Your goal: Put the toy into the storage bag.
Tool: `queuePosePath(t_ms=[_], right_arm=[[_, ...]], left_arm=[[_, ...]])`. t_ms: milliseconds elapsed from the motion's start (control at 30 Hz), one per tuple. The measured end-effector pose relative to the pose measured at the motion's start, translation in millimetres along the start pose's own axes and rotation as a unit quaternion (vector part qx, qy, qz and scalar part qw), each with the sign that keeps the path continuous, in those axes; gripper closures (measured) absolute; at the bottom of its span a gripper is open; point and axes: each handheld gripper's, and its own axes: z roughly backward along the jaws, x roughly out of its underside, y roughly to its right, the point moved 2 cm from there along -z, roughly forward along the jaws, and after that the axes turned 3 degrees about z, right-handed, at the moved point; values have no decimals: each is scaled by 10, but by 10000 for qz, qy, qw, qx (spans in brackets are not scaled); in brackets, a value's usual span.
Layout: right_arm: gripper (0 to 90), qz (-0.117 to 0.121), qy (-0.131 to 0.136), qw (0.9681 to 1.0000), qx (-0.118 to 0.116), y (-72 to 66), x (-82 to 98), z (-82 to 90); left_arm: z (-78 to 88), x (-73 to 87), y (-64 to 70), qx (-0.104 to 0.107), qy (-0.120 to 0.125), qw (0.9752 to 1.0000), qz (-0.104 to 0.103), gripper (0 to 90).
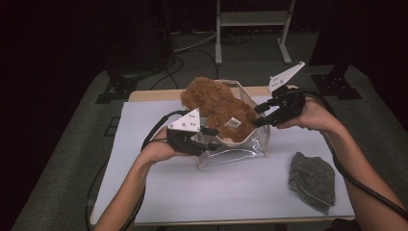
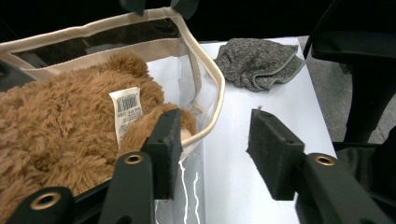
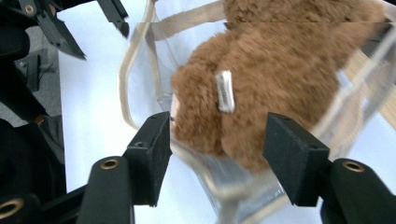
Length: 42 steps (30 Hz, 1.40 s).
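At worktop centre: teddy bear half inside clear bag.
Left tool and right tool both spread, gripping nothing; next, push the bear fully in.

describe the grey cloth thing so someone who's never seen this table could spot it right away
On the white table, look right of the clear bag holding the brown teddy bear. The grey knitted cloth lies crumpled there near the front edge, the one flat, dark grey thing.
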Motion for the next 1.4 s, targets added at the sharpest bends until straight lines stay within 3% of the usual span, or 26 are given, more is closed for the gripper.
queuePosePath(t_ms=[267,667,1400], right_arm=[[371,-360,415,9982,230,25,341,257],[349,-611,491,9960,440,-35,762,377],[329,-1158,652,9894,581,-151,1389,326]], left_arm=[[89,84,34,-66,11,9999,150,439],[200,220,85,-134,83,9993,344,387],[432,513,188,-388,172,9973,600,309]])
